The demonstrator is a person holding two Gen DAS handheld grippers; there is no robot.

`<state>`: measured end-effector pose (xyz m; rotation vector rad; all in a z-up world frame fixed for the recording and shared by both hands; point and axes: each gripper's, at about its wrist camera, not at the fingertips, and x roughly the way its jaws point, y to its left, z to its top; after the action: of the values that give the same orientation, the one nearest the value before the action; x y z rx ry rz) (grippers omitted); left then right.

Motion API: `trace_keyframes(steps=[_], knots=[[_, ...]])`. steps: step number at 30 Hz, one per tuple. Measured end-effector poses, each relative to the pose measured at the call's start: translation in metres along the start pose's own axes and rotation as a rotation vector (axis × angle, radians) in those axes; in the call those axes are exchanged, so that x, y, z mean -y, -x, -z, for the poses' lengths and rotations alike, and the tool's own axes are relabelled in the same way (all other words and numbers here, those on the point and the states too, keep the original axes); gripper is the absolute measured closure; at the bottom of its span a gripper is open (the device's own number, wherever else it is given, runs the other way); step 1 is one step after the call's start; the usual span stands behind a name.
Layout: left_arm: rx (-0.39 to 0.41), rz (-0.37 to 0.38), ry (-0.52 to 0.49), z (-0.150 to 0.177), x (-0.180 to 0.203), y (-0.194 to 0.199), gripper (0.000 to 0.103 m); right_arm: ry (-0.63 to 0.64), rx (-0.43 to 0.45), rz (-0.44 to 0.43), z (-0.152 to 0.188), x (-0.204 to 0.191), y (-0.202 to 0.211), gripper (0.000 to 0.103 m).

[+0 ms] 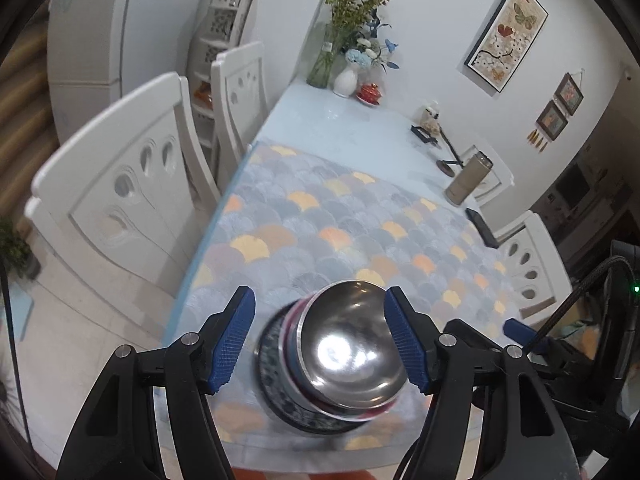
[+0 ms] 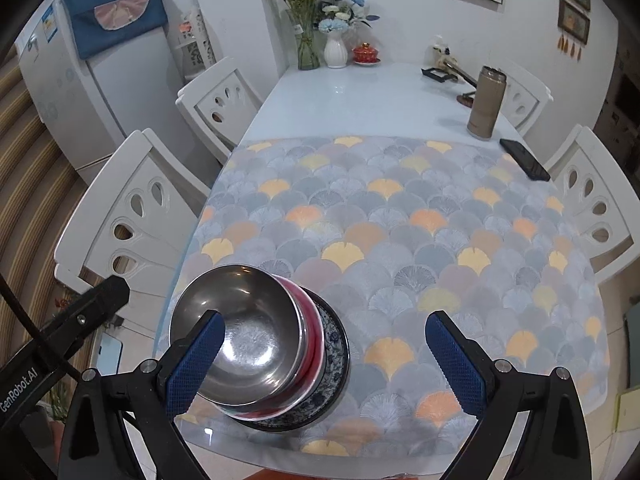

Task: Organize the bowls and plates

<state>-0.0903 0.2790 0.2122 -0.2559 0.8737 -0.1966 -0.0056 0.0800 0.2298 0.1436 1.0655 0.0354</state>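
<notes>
On the near left part of the table stands a stack. A shiny steel bowl (image 1: pixel 352 344) (image 2: pixel 248 332) is on top, a red-banded bowl (image 1: pixel 294 320) (image 2: pixel 311 320) sits under it, and a blue-patterned plate (image 1: pixel 276 396) (image 2: pixel 335 344) is at the bottom. My left gripper (image 1: pixel 320 340) hangs open above the stack, its blue pads either side of the steel bowl and not pressing on it. My right gripper (image 2: pixel 326 362) is open and holds nothing. Its left fingertip (image 2: pixel 196 360) shows in front of the steel bowl.
A fan-patterned mat (image 2: pixel 400 220) covers the near half of the table. A tan flask (image 2: pixel 486 102) and a black phone (image 2: pixel 524 159) are at the far right. Flower vases (image 2: pixel 335 50) and a red cup (image 2: pixel 366 54) stand at the far end. White chairs (image 2: pixel 132 220) line both sides.
</notes>
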Motion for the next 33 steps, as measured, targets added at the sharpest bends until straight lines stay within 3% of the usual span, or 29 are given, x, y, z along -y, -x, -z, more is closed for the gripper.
trace_keyframes(steps=[7,13,16,18,20,22,24,33], knots=[[-0.014,-0.024,-0.006,-0.002,-0.013,0.0,0.038,-0.002,-0.015,0.003,0.004,-0.012,-0.006,0.003],[-0.059,-0.133,-0.071,-0.002,-0.017,-0.009,0.034,-0.003,-0.003,0.009,0.01,-0.023,-0.005,0.003],[-0.064,-0.136,-0.086,-0.001,-0.019,-0.009,0.034,0.007,-0.011,0.006,0.013,-0.029,-0.007,0.003],[-0.033,-0.15,-0.101,-0.001,-0.018,-0.004,0.034,0.005,-0.01,0.007,0.015,-0.031,-0.007,0.003],[0.029,-0.211,-0.13,0.001,-0.015,0.002,0.034,0.003,-0.004,0.006,0.014,-0.032,-0.006,0.003],[0.081,-0.269,-0.172,0.002,-0.012,0.008,0.026,-0.005,0.007,0.001,0.015,-0.033,-0.002,0.003],[0.099,-0.307,-0.187,0.001,-0.01,0.011,0.024,-0.007,0.025,-0.006,0.015,-0.033,0.002,0.003],[0.116,-0.342,-0.203,0.0,-0.002,0.016,0.024,-0.012,0.026,0.007,0.018,-0.029,0.003,0.003]])
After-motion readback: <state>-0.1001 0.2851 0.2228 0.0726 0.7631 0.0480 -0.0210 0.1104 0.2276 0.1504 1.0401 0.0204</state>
